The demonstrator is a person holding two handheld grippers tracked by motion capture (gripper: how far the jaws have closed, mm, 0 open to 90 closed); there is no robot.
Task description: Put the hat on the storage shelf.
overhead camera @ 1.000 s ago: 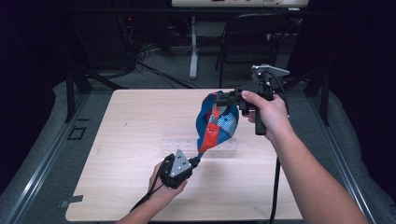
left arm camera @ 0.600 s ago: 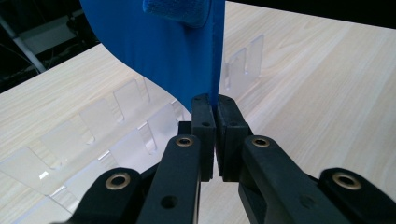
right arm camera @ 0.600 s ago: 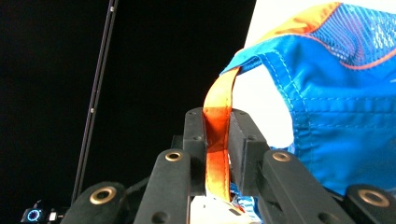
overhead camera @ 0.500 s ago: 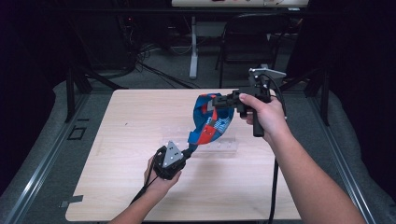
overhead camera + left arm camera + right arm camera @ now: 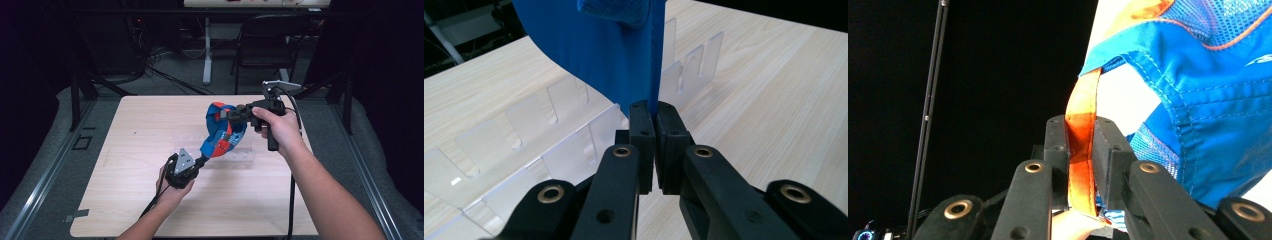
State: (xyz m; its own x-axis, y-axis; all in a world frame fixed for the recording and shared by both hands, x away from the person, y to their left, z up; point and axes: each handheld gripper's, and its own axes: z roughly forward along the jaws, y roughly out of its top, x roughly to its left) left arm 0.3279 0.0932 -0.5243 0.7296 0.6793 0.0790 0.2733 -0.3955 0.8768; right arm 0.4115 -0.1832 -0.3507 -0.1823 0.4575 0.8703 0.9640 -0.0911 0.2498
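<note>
Over the wooden table [image 5: 150,130], both grippers are holding the blue-and-orange garment [image 5: 222,132] aloft, left gripper [image 5: 654,112] clenching its edge, right gripper [image 5: 1080,125] pinching an orange strap that is likely slipping under tension.

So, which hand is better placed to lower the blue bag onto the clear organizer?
Probably left: the left gripper pinches the blue bag low, just over the clear organizer; the right gripper clamps its orange strap higher.
</note>
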